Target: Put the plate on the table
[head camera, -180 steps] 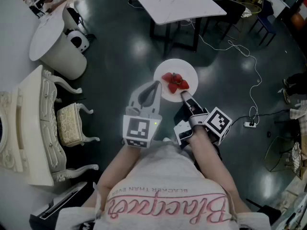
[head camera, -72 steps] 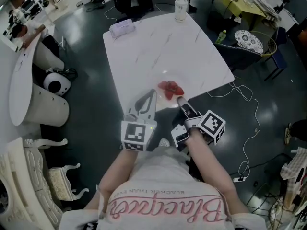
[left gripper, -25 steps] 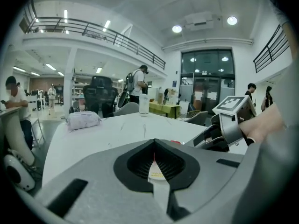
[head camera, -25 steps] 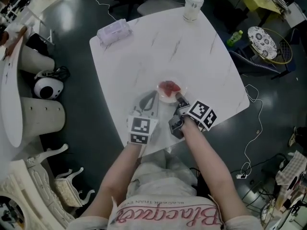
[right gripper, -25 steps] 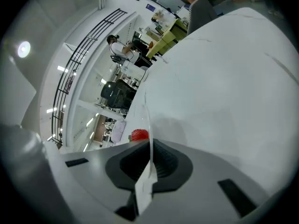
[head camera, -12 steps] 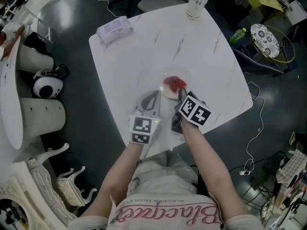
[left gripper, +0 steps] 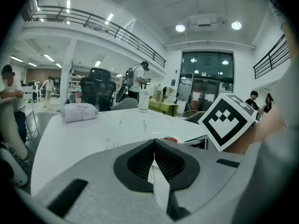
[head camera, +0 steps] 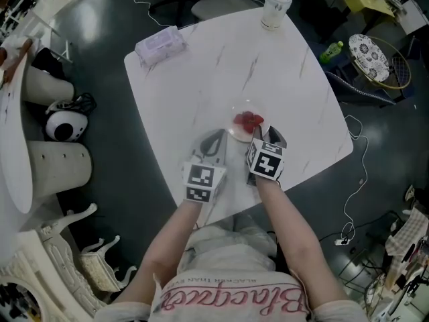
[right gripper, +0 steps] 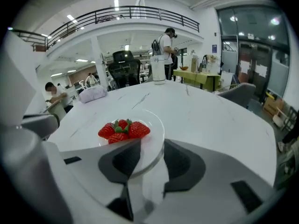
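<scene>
A white plate (head camera: 247, 125) with strawberries (head camera: 249, 119) rests flat on the white marble table (head camera: 201, 72), near its front edge. My right gripper (head camera: 265, 135) is just behind the plate's near rim. Its jaws are opening, and in the right gripper view the plate (right gripper: 148, 121) has its rim between the parted jaws of the right gripper (right gripper: 150, 144), with a gap beside it. The strawberries (right gripper: 123, 129) sit left of the plate's centre. My left gripper (head camera: 213, 139) hovers left of the plate, shut and empty. The left gripper (left gripper: 154, 143) sees the plate (left gripper: 169, 138) just over its closed jaws.
A paper cup (head camera: 276, 4) stands at the table's far corner and a tissue pack (head camera: 159, 43) lies at the far left. A round white table (head camera: 17, 146) and dark floor with cables (head camera: 352, 173) surround the table. The front edge runs just under both grippers.
The plate went from being carried over the floor to resting on the table. In the last second the right gripper's jaws have spread off the rim and its marker cube has turned upright.
</scene>
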A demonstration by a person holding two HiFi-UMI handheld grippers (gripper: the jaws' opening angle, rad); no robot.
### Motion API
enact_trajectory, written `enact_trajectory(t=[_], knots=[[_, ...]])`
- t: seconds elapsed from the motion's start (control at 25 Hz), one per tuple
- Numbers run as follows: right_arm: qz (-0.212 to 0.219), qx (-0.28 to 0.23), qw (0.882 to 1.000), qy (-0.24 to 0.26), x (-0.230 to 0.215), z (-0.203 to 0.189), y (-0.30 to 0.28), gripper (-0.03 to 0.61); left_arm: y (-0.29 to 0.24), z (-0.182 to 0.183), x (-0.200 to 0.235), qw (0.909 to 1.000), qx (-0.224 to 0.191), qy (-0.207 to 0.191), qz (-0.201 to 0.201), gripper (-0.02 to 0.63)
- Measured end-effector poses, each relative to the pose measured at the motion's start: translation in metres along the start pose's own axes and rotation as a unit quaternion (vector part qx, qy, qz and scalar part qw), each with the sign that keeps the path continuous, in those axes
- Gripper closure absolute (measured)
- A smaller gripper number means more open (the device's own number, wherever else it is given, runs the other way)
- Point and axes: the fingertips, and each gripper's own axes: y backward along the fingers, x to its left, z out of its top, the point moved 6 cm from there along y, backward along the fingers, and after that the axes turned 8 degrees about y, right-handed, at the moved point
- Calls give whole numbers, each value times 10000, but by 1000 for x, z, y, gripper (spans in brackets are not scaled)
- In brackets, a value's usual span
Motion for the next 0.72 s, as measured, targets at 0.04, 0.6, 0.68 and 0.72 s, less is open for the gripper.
enact_trajectory(t=[0.04,0.6,0.68,0.72], knots=[[-8,-15,10000,88,0,0,0,449,0,-1,0,10000,6,8,11,609],[624,-1249,9847,1045,1,33,89,505,35,26,-36,9971,-517,-512,222,609],[755,-1450,9800,1132,3,38,109,514,43,33,-46,9958,-653,-610,214,609],[827,-1535,9781,1138,4,40,118,524,48,37,-50,9951,-719,-648,209,609]])
